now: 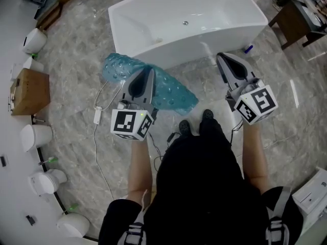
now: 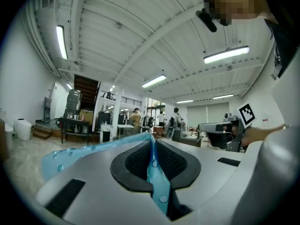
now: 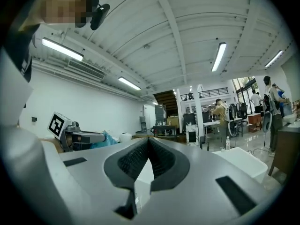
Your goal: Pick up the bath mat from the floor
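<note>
From the head view, my left gripper points level and is clenched on the bath mat. The teal, bubbled sheet is off the floor; it hangs from my left fingers and spreads to both sides beneath them. The white bathtub lies just beyond both sets of fingertips. My right gripper is held level, well apart from the mat, with its tips over the tub's near edge. My shoes stand below and behind the fingers.

In the left gripper view, the pads are pressed together on the mat's edge. The edge runs as a thin blue strip between them from the tips back toward the palm. The rest of the mat drapes off to the left of the fingers. My other gripper shows to the right, with its marker cube.

In the right gripper view, my fingers are clenched tip to tip and grip nothing. To their left is the left gripper, with teal mat beside it. The tub's rim sits to their right.
</note>
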`<state>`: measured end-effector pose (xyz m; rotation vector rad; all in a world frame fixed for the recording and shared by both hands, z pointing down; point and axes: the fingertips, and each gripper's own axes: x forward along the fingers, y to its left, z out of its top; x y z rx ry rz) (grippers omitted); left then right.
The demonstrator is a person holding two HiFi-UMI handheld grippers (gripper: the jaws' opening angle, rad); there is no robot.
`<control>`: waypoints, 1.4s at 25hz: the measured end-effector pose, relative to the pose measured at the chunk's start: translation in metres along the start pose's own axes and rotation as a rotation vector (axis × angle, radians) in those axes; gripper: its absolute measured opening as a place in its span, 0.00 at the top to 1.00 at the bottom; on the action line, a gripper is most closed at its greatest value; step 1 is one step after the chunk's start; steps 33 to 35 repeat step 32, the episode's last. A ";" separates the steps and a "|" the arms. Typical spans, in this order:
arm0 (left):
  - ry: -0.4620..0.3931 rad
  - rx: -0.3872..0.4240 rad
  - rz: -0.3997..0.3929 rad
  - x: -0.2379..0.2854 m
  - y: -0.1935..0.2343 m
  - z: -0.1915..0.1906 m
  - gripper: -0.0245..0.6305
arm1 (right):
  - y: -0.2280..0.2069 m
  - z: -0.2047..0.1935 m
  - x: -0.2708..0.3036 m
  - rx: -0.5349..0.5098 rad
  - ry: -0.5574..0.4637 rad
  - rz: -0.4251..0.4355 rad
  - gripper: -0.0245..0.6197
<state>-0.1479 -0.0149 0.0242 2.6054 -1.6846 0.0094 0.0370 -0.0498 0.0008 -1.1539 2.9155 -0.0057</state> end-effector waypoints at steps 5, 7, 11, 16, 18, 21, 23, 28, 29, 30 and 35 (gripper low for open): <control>-0.057 0.027 0.015 -0.008 -0.002 0.030 0.90 | 0.011 0.013 -0.002 -0.003 -0.023 0.029 0.94; -0.062 0.035 0.010 -0.009 -0.005 0.036 0.90 | 0.013 0.015 -0.004 -0.033 -0.016 0.032 0.94; -0.061 0.048 -0.005 -0.008 -0.009 0.041 0.90 | 0.016 0.022 -0.006 -0.055 -0.015 0.031 0.94; -0.043 0.055 -0.020 -0.008 -0.011 0.036 0.90 | 0.018 0.018 -0.007 -0.069 0.006 0.029 0.94; -0.036 0.057 -0.021 -0.008 -0.010 0.033 0.90 | 0.021 0.014 -0.007 -0.072 0.017 0.033 0.94; -0.029 0.051 -0.017 -0.009 -0.008 0.030 0.90 | 0.022 0.009 -0.008 -0.065 0.028 0.033 0.94; -0.024 0.052 -0.013 -0.009 -0.007 0.028 0.90 | 0.022 0.007 -0.009 -0.063 0.031 0.033 0.94; -0.015 0.046 -0.002 -0.010 -0.005 0.022 0.90 | 0.022 0.005 -0.009 -0.059 0.026 0.035 0.94; -0.012 0.044 -0.002 -0.010 -0.004 0.022 0.90 | 0.021 0.005 -0.009 -0.060 0.026 0.035 0.94; -0.009 0.043 -0.002 -0.010 -0.004 0.022 0.90 | 0.021 0.005 -0.008 -0.061 0.027 0.035 0.94; -0.003 0.041 -0.002 -0.009 -0.004 0.023 0.90 | 0.020 0.007 -0.008 -0.062 0.029 0.036 0.94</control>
